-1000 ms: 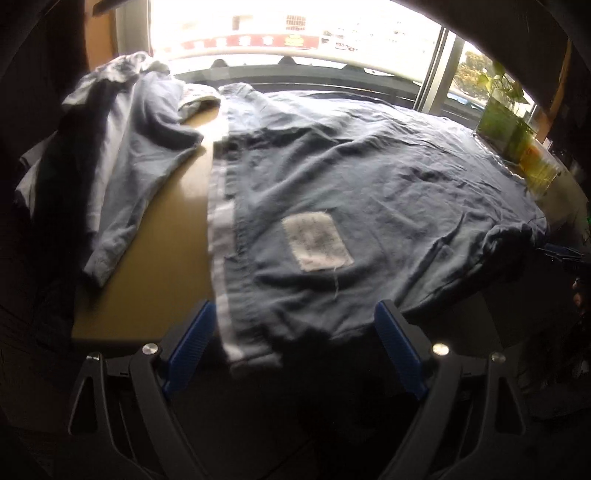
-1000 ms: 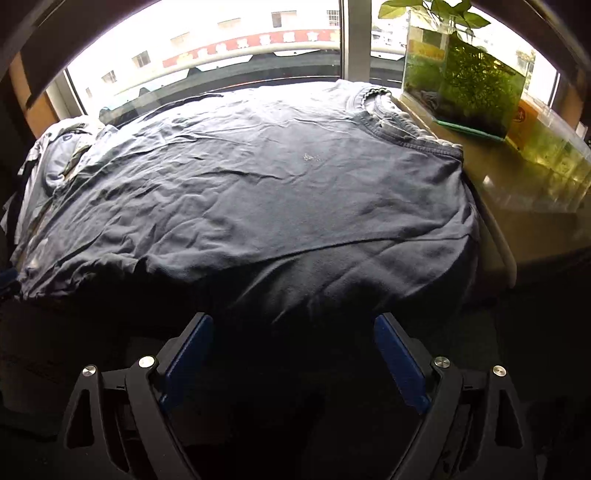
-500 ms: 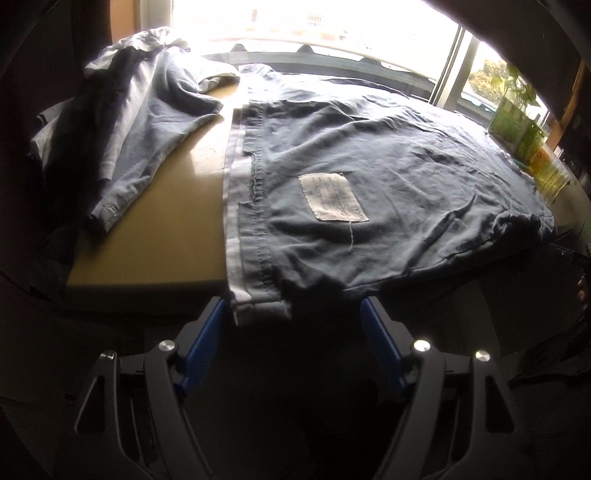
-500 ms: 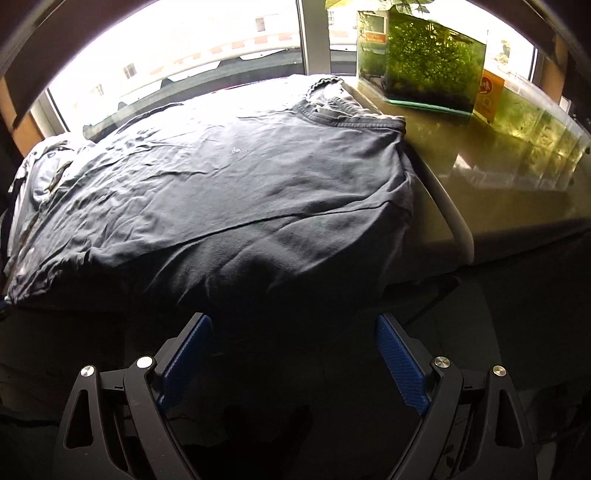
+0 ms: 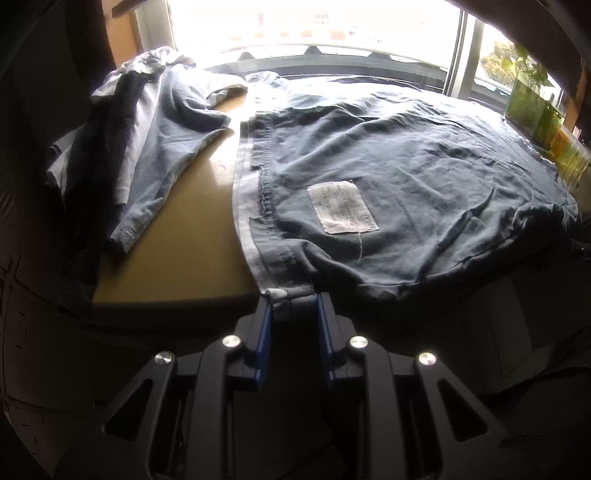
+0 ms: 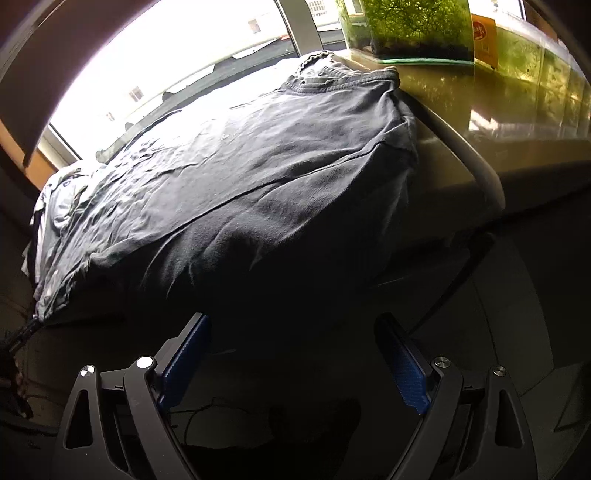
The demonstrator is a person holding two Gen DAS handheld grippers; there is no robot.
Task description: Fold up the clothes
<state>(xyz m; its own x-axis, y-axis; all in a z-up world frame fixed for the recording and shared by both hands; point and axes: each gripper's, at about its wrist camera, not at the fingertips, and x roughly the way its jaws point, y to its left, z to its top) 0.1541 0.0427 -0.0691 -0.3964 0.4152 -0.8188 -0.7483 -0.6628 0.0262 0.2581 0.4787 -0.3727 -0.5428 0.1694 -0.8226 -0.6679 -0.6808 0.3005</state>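
Note:
A dark blue-grey T-shirt [image 5: 406, 177] lies spread inside out on the wooden table [image 5: 192, 236], with a white care label [image 5: 341, 206] near its hem. My left gripper [image 5: 293, 306] is shut on the hem corner [image 5: 291, 295] at the table's near edge. In the right wrist view the same T-shirt [image 6: 258, 177] drapes over the table edge, collar [image 6: 332, 74] at the far right. My right gripper [image 6: 291, 332] is open and empty, just below the hanging shoulder end of the shirt.
A pile of other clothes [image 5: 147, 129] lies at the table's left. A glass tank with green plants [image 6: 410, 29] and yellow-lit tanks [image 6: 535, 74] stand along the right. A window runs behind. A grey pipe [image 6: 469, 155] curves along the table's right edge.
My left gripper moved in to the hem corner and closed on it. My right gripper drew closer to the shirt's hanging edge and tilted, still open.

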